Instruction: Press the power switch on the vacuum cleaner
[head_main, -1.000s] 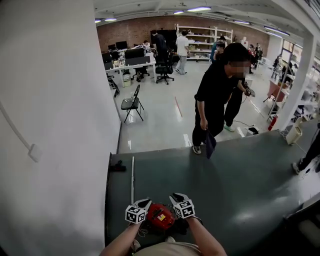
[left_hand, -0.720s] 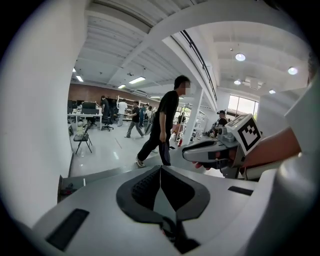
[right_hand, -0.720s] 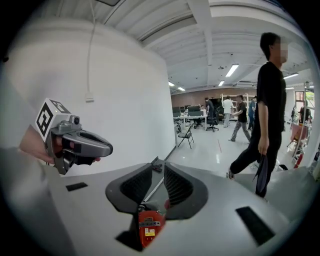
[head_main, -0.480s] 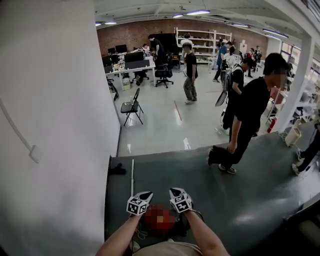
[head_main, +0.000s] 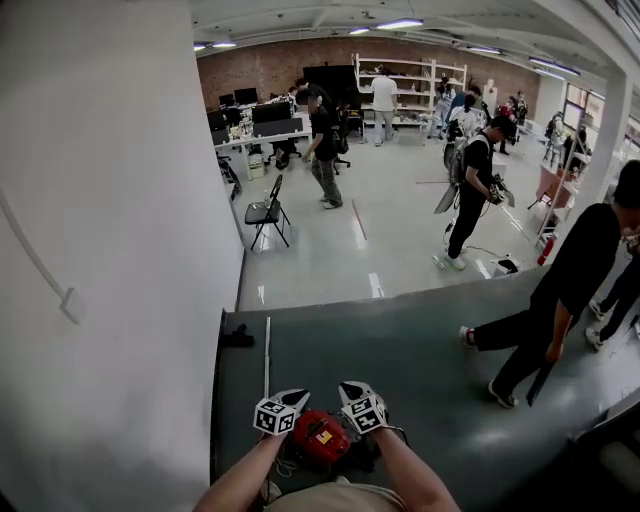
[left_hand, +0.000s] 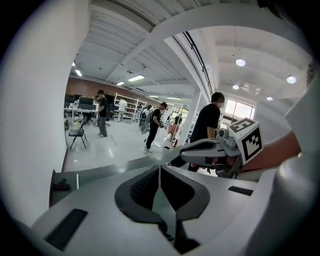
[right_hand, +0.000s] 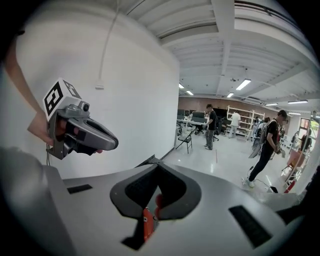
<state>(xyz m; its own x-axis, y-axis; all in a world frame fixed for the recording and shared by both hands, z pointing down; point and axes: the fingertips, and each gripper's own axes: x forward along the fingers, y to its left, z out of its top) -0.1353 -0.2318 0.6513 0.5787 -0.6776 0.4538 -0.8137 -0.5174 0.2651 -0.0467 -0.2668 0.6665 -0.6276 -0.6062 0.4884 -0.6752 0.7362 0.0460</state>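
From the head view, my left hand-held gripper (head_main: 290, 402) and right hand-held gripper (head_main: 352, 392) sit close together low in the frame. The red vacuum cleaner (head_main: 322, 440) lies between and just below them on the dark grey floor mat (head_main: 440, 380), beside a white wall (head_main: 100, 250). I cannot tell whether either one touches it.

In the left gripper view, my left hand-held gripper (left_hand: 159, 170) has its jaws closed tip to tip with nothing in them, and the right hand-held gripper (left_hand: 189, 155) is just beside it.

In the right gripper view, my right hand-held gripper (right_hand: 158, 167) is also closed at the tips. A sliver of the vacuum cleaner (right_hand: 148, 222) shows red through the gap behind them, and the left hand-held gripper (right_hand: 106, 140) is at the left.
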